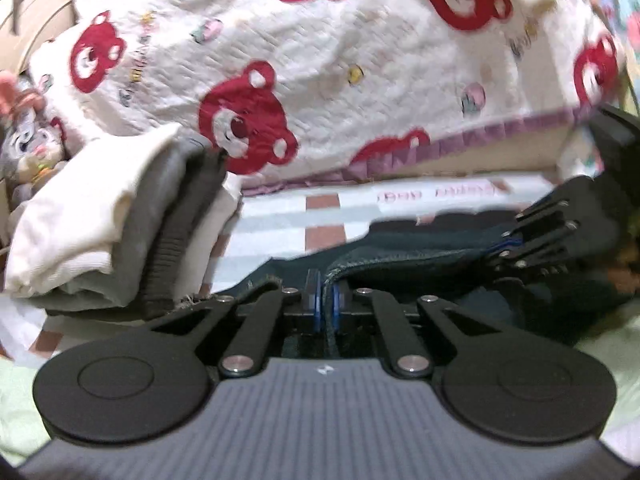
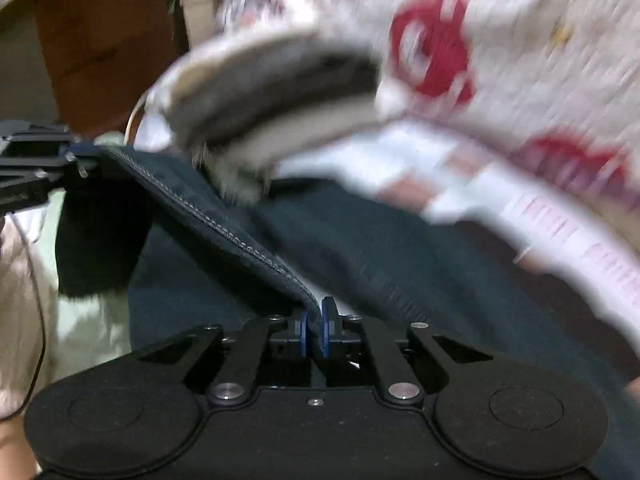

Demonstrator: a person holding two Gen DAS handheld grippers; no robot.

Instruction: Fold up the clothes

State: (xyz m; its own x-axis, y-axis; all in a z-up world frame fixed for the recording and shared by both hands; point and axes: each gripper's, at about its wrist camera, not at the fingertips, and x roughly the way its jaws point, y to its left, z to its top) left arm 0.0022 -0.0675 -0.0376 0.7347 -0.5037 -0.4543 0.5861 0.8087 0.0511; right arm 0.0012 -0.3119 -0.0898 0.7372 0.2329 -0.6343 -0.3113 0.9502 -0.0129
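Observation:
A dark navy garment with a stitched hem is stretched between my two grippers above a checked bed sheet. My left gripper is shut on its hem. My right gripper is shut on the same hem at the other end. In the left wrist view the right gripper shows at the right, clamped on the cloth. In the right wrist view the left gripper shows at the far left, gripping the hem's corner. The right wrist view is blurred.
A stack of folded cream and grey clothes lies to the left on the bed; it also shows in the right wrist view. A white quilt with red bear heads rises behind. A plush toy sits far left.

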